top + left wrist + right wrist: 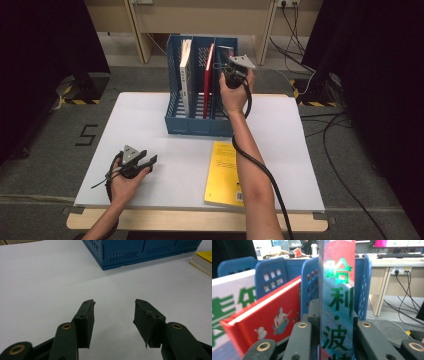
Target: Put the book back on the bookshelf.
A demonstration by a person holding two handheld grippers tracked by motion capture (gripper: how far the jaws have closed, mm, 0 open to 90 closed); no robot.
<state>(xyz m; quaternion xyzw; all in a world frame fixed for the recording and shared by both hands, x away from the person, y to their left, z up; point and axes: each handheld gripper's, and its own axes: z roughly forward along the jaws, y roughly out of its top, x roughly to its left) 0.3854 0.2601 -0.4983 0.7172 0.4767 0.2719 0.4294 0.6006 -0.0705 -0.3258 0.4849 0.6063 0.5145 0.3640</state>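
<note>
The right claw [336, 340] is clamped on a shiny book's spine [337, 297] in the blue rack [176, 107]; the left claw [114, 322] rests apart on the counter [45, 285].

Grey carpet floor [45, 165], black curtains [45, 35] both sides, pale desk [200, 20] behind, possibly wooden.

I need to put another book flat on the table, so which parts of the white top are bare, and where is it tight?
The white table top is bare left of the blue file rack, and between the left gripper and the yellow book. A strip right of that book is also free. The rack is crowded: each slot holds a book, and the right gripper grips the shiny book.
</note>
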